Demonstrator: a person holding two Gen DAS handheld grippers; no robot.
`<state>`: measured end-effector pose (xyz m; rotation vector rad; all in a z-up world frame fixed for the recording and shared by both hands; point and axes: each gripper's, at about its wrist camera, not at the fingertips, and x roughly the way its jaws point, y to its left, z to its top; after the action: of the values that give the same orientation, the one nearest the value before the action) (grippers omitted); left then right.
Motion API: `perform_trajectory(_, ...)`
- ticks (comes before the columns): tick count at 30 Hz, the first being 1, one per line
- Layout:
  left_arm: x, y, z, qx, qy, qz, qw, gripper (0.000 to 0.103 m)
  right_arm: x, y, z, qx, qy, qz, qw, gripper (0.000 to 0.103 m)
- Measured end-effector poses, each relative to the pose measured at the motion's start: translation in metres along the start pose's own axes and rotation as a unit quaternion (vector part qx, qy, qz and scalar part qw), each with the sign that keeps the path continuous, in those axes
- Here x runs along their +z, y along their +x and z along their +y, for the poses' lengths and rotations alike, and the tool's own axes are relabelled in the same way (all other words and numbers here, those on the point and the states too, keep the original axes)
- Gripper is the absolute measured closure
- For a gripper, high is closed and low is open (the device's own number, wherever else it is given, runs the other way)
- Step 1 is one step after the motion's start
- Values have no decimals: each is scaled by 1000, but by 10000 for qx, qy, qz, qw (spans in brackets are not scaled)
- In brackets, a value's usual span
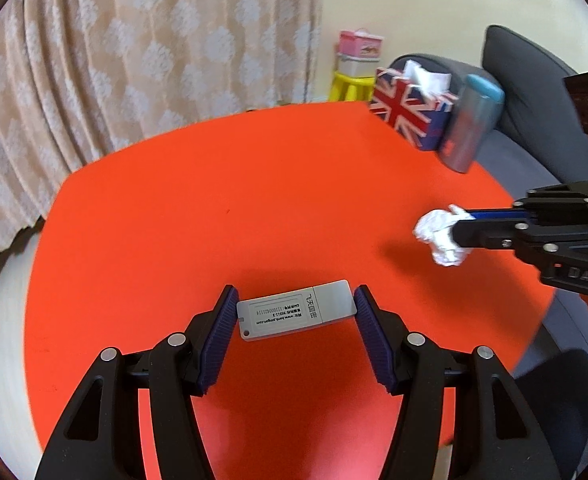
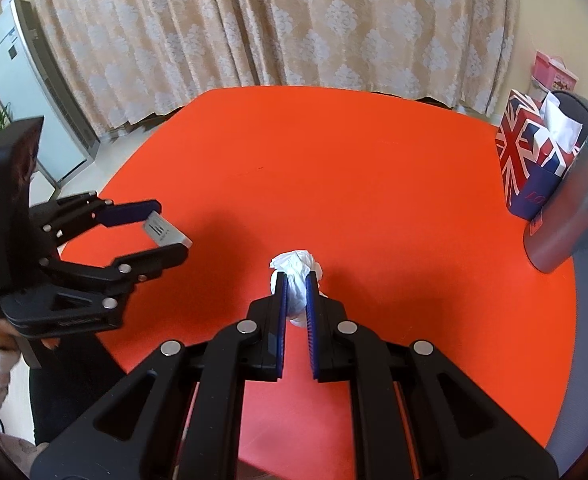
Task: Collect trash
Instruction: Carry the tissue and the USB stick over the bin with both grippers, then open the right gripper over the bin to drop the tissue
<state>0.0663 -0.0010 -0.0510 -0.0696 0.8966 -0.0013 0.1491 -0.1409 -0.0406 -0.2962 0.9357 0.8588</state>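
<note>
My left gripper (image 1: 296,306) is shut on a silver USB stick (image 1: 296,310), gripped end to end and held above the orange table (image 1: 213,200). It also shows in the right wrist view (image 2: 161,232) with the USB stick (image 2: 167,233) at the left. My right gripper (image 2: 296,280) is shut on a crumpled white tissue (image 2: 297,276) just above the table (image 2: 334,160). In the left wrist view the tissue (image 1: 442,234) sits at the tip of the right gripper (image 1: 460,230) at the right.
A Union Jack tissue box (image 1: 412,114) (image 2: 528,156) and a blue-grey bin (image 1: 474,124) (image 2: 570,208) stand at the table's far right edge. A grey sofa (image 1: 534,92) lies behind them. Curtains (image 2: 294,20) hang beyond the table.
</note>
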Motion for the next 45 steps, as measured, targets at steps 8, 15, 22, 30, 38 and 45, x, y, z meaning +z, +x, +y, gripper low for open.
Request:
perform_trajectory(8, -20, -52, -9, -246, 359, -96, 9990, 45, -22, -37, 31, 66, -184, -168, 9997, 94)
perform_trajectory(15, -44, -83, -22, -440, 531, -145, 9975, 45, -51, -70, 60, 178, -370, -261, 9988, 94)
perform_trajectory(22, -72, -97, -38, -479, 651, -134, 9966, 45, -89, -85, 82, 229, -459, -178, 9985, 94)
perform_trajectory(30, -104, -94, -48, -592, 722, 142, 9955, 45, -125, -79, 94, 336, -401, 40, 9986, 94)
perform_trajectory(38, -132, -91, -53, -665, 639, 279, 9954, 45, -151, -68, 100, 354, -359, 198, 9985, 94)
perform_trajectory(45, -154, -95, -55, -688, 539, 297, 9957, 45, -178, -54, 103, 407, -236, 365, 9982, 94)
